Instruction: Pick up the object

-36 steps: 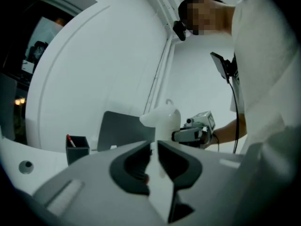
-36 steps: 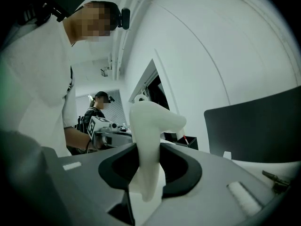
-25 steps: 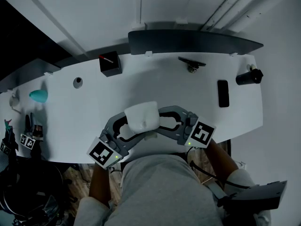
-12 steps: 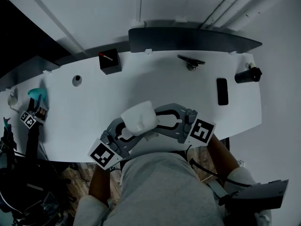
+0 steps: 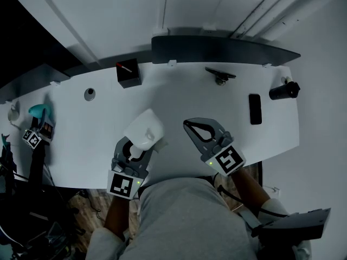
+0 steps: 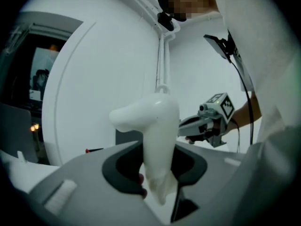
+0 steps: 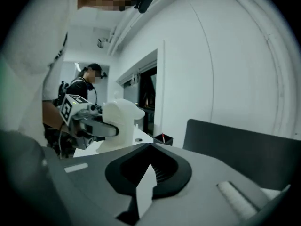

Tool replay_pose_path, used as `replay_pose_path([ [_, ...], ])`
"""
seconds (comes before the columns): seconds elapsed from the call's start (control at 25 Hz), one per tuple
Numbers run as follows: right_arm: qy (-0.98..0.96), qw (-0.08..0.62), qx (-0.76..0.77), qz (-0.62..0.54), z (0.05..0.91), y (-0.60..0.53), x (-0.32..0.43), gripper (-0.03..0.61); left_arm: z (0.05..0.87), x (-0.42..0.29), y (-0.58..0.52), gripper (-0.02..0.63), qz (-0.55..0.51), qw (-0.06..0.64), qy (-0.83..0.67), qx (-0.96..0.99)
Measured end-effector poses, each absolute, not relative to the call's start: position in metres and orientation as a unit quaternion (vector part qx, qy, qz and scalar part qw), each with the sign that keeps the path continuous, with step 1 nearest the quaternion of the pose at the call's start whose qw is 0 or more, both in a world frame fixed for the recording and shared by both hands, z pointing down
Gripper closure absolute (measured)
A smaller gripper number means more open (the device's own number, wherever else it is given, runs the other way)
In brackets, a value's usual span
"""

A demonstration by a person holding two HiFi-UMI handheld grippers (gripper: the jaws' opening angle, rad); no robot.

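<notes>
Left gripper: jaws just closed on the white moulded object, gripped by its narrow end, over the table.
Right gripper: just shut, nothing held.
Lift: grip to be kept firm, object kept upright.

A long white table with a curved front edge fills the middle of the head view, under dim, cool, even light. Along its far side stands a low dark grey panel, and behind that rises a plain white wall crossed by slim white pipes. Brown wooden plank flooring shows below the table's near edge at the left. The right gripper view shows a dark, white-framed opening in the wall.
</notes>
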State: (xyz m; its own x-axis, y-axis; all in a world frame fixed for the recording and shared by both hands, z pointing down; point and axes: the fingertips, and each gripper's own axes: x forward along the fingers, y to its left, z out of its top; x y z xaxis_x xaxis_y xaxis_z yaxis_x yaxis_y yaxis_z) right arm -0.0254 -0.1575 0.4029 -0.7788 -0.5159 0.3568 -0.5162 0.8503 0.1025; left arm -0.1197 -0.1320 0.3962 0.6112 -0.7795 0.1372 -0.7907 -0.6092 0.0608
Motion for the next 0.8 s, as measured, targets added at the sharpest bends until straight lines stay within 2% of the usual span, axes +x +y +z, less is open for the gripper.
replay_pose_path([
  [0.24, -0.911, 0.190, 0.366, 0.022, 0.414, -0.161, -0.038, 0.578, 0.399, -0.120, -0.134, 0.474, 0.041, 0.063, -0.507, 0.858],
  [0.44, -0.883, 0.237, 0.405, -0.016, 0.417, -0.160, -0.050, 0.577, 0.399, -0.120, -0.137, 0.474, 0.042, 0.060, -0.535, 0.842],
  [0.8, -0.854, 0.257, 0.450, -0.046, 0.407, -0.148, -0.046, 0.578, 0.401, -0.110, -0.137, 0.474, 0.033, 0.067, -0.538, 0.840],
])
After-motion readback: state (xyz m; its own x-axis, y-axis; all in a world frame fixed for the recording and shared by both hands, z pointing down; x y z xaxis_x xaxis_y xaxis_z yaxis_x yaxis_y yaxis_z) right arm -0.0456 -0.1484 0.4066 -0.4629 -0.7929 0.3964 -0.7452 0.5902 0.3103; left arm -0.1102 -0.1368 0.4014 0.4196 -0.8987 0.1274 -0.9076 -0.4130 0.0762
